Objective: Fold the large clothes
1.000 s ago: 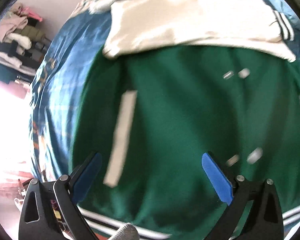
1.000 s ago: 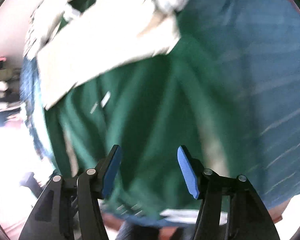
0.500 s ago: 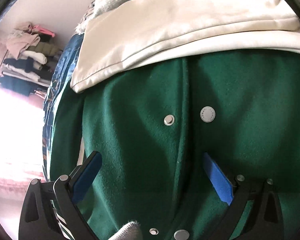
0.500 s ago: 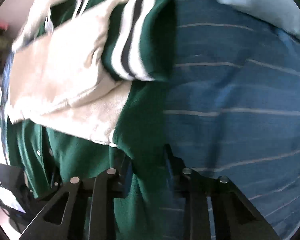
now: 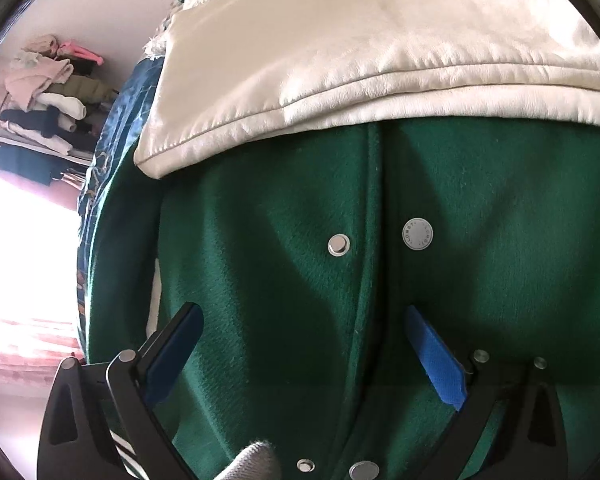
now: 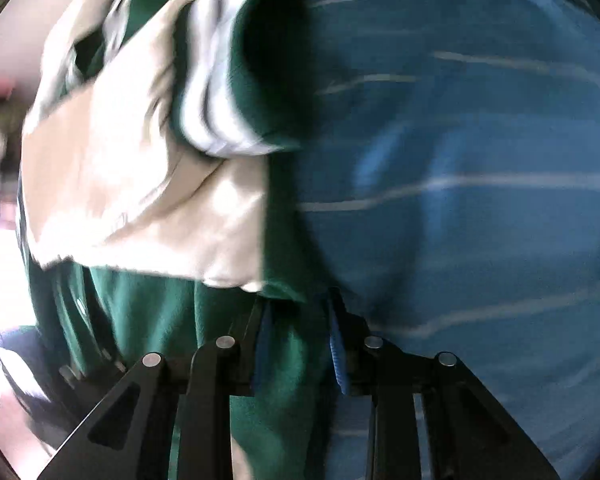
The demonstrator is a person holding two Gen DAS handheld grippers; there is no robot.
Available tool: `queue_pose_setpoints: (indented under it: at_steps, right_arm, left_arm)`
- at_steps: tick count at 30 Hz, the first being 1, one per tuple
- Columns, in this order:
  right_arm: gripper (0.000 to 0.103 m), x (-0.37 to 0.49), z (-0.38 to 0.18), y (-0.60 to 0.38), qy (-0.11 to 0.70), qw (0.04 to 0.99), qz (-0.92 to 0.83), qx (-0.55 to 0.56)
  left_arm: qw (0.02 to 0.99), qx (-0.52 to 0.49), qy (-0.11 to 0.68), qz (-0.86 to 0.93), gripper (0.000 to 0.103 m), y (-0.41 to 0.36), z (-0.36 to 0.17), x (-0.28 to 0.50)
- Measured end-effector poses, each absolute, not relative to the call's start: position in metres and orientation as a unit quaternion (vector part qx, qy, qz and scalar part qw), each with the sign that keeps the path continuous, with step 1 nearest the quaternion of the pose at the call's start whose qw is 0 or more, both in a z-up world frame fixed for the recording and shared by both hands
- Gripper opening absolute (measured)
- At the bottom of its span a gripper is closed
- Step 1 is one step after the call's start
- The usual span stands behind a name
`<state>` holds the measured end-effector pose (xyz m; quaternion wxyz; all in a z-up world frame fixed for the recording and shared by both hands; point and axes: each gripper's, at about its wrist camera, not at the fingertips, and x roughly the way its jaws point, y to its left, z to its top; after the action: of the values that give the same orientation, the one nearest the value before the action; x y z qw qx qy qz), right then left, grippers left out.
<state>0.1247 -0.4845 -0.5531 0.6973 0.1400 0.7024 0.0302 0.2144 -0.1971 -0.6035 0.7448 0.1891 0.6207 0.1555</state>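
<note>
A green varsity jacket (image 5: 284, 248) lies spread on a bed's blue striped cover (image 6: 480, 184), its cream sleeves (image 5: 340, 60) folded across the body. The left hand-held gripper (image 5: 300, 328) hangs wide open over the jacket's snap-buttoned front, gripping nothing. At the garment's edge by the bare cover, the right hand-held gripper (image 6: 298, 340) is closing, green fabric pinched between its blue pads.

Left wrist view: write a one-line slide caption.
Open left gripper poised over green varsity jacket, cream sleeves folded across.
</note>
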Motion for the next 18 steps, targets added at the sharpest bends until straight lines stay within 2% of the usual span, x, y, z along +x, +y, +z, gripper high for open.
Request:
queue_pose_setpoints:
  at_steps: [1, 3, 6, 9, 10, 11, 14, 18]
  right_arm:
    - [0.017, 0.125, -0.553, -0.490, 0.701, 0.702, 0.018, 0.127]
    - [0.017, 0.123, -0.556, -0.515, 0.710, 0.677, -0.009, 0.192]
    - [0.019, 0.125, -0.543, -0.507, 0.724, 0.660, -0.028, 0.197]
    - [0.029, 0.126, -0.521, -0.494, 0.721, 0.671, -0.033, 0.168]
    - [0.036, 0.125, -0.513, -0.489, 0.718, 0.677, -0.035, 0.158]
    - [0.039, 0.124, -0.506, -0.482, 0.715, 0.683, -0.041, 0.148]
    - [0.040, 0.118, -0.491, -0.461, 0.711, 0.687, -0.055, 0.136]
    - [0.040, 0.120, -0.484, -0.432, 0.716, 0.680, -0.081, 0.137]
  left_arm:
    - [0.745, 0.185, 0.623, 0.150, 0.103, -0.195, -0.603, 0.214]
    - [0.739, 0.175, 0.635, 0.140, 0.103, -0.191, -0.598, 0.217]
    - [0.740, 0.128, 0.643, 0.149, 0.103, -0.168, -0.565, 0.221]
    - [0.758, 0.108, 0.617, 0.181, 0.103, -0.133, -0.521, 0.223]
    - [0.762, 0.115, 0.606, 0.199, 0.103, -0.119, -0.512, 0.226]
    - [0.762, 0.131, 0.593, 0.224, 0.103, -0.101, -0.506, 0.231]
    - [0.748, 0.184, 0.571, 0.285, 0.103, -0.050, -0.525, 0.256]
    - [0.716, 0.236, 0.585, 0.299, 0.103, 0.004, -0.581, 0.291]
